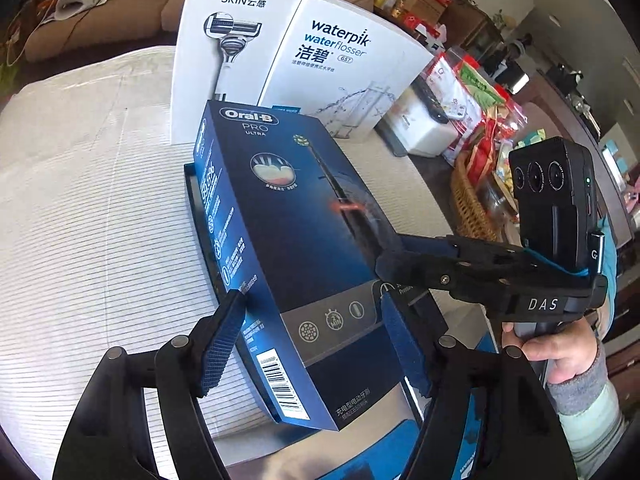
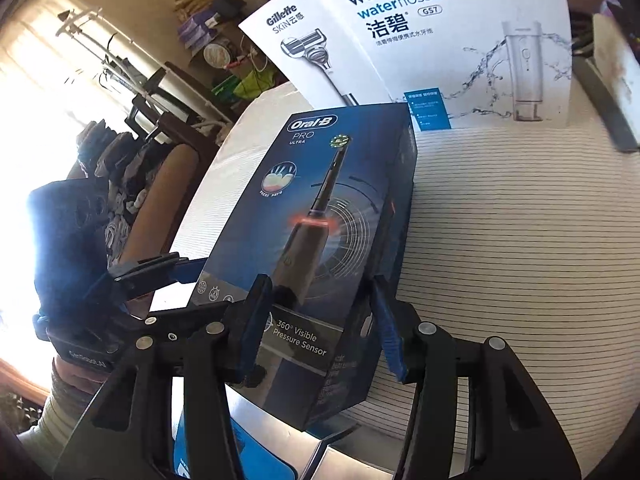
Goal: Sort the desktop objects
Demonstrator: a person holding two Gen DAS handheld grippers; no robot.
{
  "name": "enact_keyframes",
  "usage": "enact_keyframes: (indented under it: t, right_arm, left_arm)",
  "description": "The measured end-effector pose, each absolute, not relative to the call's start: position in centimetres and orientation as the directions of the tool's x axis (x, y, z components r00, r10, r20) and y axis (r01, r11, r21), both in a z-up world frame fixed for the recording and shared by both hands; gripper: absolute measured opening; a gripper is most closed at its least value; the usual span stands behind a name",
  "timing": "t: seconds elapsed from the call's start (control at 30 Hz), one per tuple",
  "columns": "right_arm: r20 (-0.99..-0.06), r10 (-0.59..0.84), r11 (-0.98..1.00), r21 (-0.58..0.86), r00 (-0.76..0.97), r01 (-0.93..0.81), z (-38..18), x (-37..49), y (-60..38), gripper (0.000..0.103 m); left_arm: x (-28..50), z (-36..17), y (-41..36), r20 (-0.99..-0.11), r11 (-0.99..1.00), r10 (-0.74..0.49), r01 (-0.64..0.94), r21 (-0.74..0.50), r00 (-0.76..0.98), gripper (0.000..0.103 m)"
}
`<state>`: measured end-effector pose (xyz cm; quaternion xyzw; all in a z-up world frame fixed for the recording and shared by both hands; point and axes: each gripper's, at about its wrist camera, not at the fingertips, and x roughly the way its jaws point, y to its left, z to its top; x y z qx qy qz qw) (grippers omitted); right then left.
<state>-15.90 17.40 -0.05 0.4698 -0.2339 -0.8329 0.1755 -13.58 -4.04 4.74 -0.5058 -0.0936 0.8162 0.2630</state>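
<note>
Right now the dark blue Oral-B box (image 1: 280, 216) lies tilted over a second dark box (image 1: 200, 208) on the white striped tablecloth (image 1: 80, 208), its printed front facing up and its near end raised toward both cameras. The left gripper (image 1: 316, 344) straddles that near end: its left blue pad (image 1: 224, 344) sits against the box's side edge, while the right pad (image 1: 404, 340) lies over the printed front, so whether the jaws actually press the box I cannot tell. The right gripper (image 2: 320, 332) clamps the same box from the other side, its blue pads (image 2: 386, 336) tight on the long side and front of the carton. In the left view the right gripper's body, marked DAS, reaches in from the right, with a hand (image 1: 552, 352) on its handle. Behind the box stand two white cartons, a Gillette box (image 1: 232, 40) and a Waterpik box (image 1: 344, 68), upright and touching. Farther right sit a wicker basket (image 1: 472, 208) and packaged goods.
</note>
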Motion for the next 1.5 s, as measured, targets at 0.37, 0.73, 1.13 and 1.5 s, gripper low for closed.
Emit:
enact_keyframes:
  t: [0.37, 0.73, 1.13, 1.5]
  right_arm:
    - [-0.719, -0.455, -0.886, 0.427, -0.526, 0.182, 4.0, -13.0, 14.3, 0.049]
    - [-0.743, -0.411, -0.91, 0.372, -0.528, 0.184, 1.9, -12.8, 13.1, 0.049]
    - [-0.739, -0.425, -0.899, 0.41, -0.522, 0.152, 0.6, -13.9, 13.7, 0.049]
    - [-0.727, -0.438, -0.881, 0.463, -0.529, 0.093, 0.2, -15.3, 14.8, 0.049]
  left_arm:
    - [-10.5, 6.0, -5.3, -0.755, -0.84, 0.535, -0.34, -0.424, -0.38, 0.072]
    - [-11.5, 3.7, -5.3, -0.782, -0.86, 0.501, -0.31, -0.405, -0.37, 0.072]
    - [-12.1, 1.8, -5.4, -0.799, -0.864, 0.496, -0.284, -0.416, -0.341, 0.072]
    - [-13.6, 2.8, -4.8, -0.807, -0.872, 0.481, -0.28, -0.401, -0.342, 0.072]
